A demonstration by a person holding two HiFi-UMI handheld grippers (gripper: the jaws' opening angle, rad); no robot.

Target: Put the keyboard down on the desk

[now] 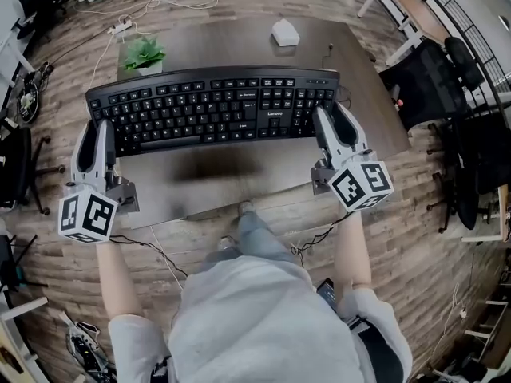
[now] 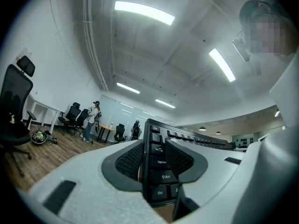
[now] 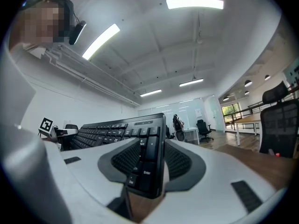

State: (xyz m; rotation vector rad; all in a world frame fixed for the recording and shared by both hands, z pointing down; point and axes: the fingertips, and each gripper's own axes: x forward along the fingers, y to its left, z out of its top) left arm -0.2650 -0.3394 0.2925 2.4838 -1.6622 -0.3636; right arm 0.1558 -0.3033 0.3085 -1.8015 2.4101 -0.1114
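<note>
Left gripper point(image 1: 96, 130), right gripper point(image 1: 335, 116) clamp keyboard point(image 1: 211, 106) ends over desk point(image 1: 227, 45).

Open-plan office, black swivel chairs point(image 2: 16, 104), desks point(image 1: 231, 45), ceiling strip lights point(image 2: 144, 12), wood-look floor point(image 1: 68, 86)

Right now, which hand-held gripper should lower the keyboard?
Neither alone: the left hand-held gripper clamps the keyboard at its left end, the right hand-held gripper its right end. Lower both.

The right gripper point(image 3: 150, 164) clamps one end of the keyboard point(image 3: 107, 129) (Enter key side) between its jaws.
</note>
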